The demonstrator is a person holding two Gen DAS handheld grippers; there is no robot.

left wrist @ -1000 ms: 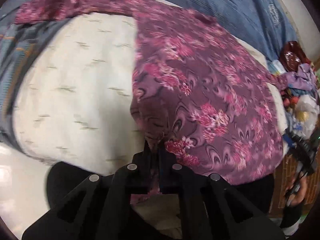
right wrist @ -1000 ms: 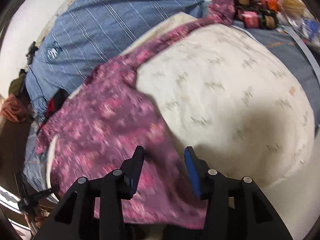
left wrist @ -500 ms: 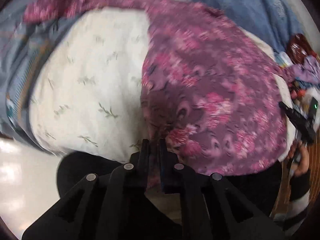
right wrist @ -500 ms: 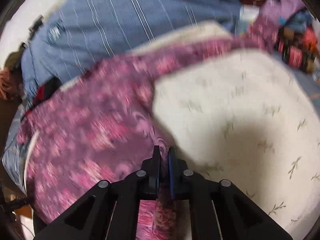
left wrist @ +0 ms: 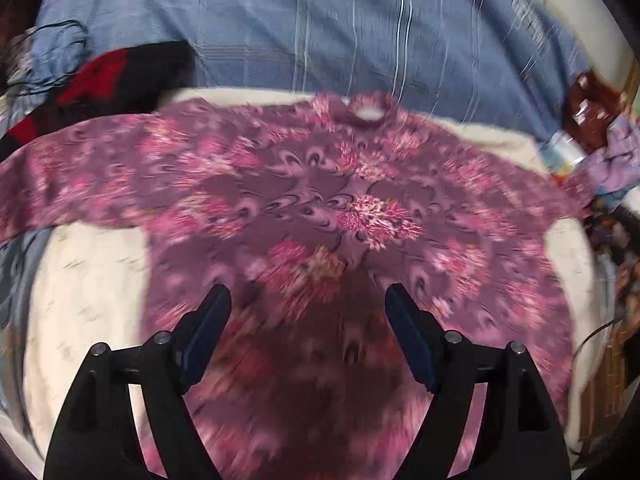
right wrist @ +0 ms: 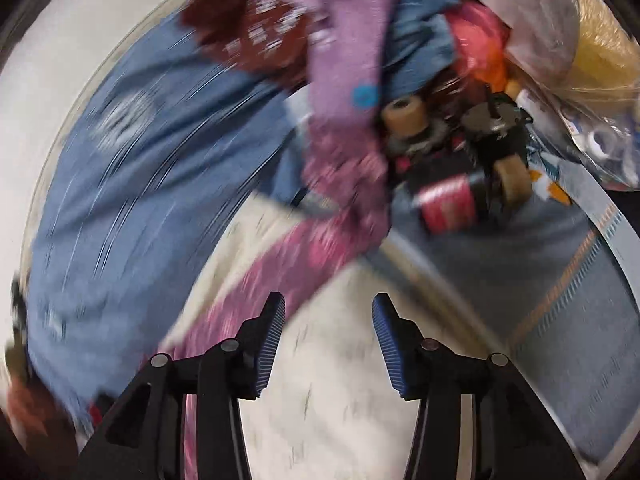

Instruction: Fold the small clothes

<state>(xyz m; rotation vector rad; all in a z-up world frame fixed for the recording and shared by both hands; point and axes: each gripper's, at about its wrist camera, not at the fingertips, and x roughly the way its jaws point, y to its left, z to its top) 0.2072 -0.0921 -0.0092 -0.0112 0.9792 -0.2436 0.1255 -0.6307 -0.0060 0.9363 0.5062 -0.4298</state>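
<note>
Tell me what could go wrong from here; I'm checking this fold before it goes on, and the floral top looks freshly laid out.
1. The right sleeve ends against the clutter pile; folding it in could snag or drag something along.
2. The purple floral top lies spread across the cream cushion with its left sleeve past the edge, so it may slip off.
3. Both tools, left and right, have just opened and hold nothing, so the cloth can shift.

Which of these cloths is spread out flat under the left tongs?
The purple floral top, neck hole away from the camera; the other clothes lie bunched at the right.
</note>
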